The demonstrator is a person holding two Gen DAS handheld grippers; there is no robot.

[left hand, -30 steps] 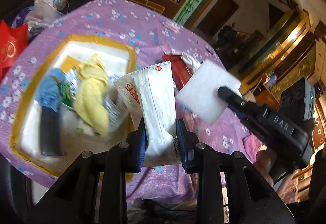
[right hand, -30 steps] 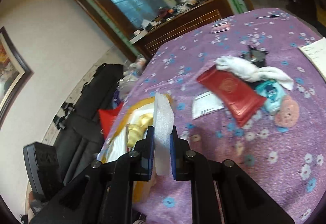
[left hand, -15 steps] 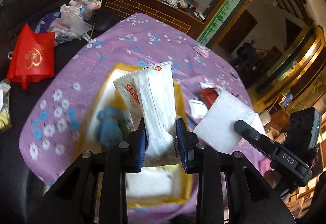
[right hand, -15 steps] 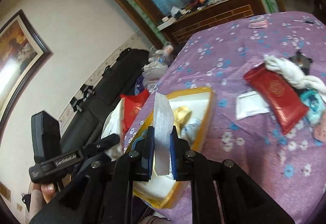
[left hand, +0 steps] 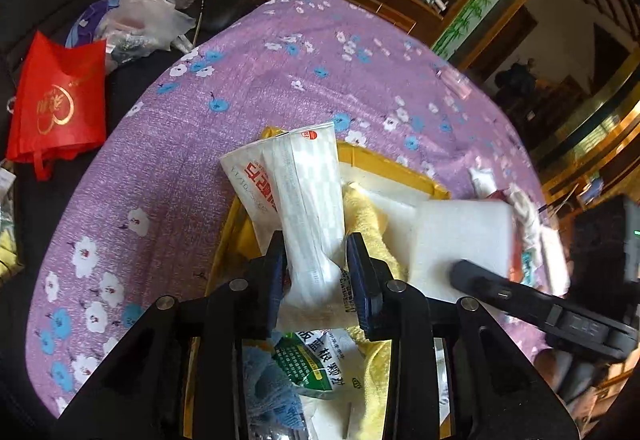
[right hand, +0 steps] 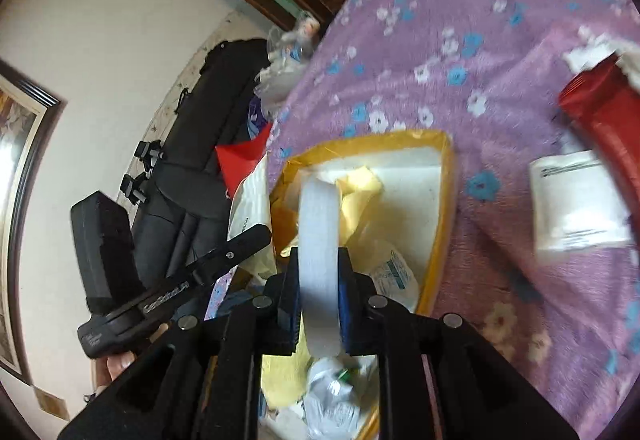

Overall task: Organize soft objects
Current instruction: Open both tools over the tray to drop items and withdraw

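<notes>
My left gripper [left hand: 316, 276] is shut on a white soft packet with red print [left hand: 298, 191], held above the yellow-rimmed white tray [left hand: 400, 167]. My right gripper [right hand: 318, 300] is shut on a white foam pad [right hand: 318, 240], also over the tray [right hand: 442, 199]; the pad shows in the left wrist view [left hand: 460, 240] with the right gripper's finger across it. In the tray lie a yellow cloth [left hand: 368, 224], a blue cloth [left hand: 268, 392] and a green-printed packet [left hand: 316, 360].
The table has a purple flowered cloth [left hand: 180, 159]. A red box [right hand: 608, 123], a white packet [right hand: 576, 207] and white cloth lie right of the tray. A red bag [left hand: 56, 103] and plastic bags [left hand: 148, 19] sit off the table's left edge.
Both grippers have moved over the tray with their loads and come lower and closer to it. The foam pad now hangs above the yellow cloth beside the packet.
</notes>
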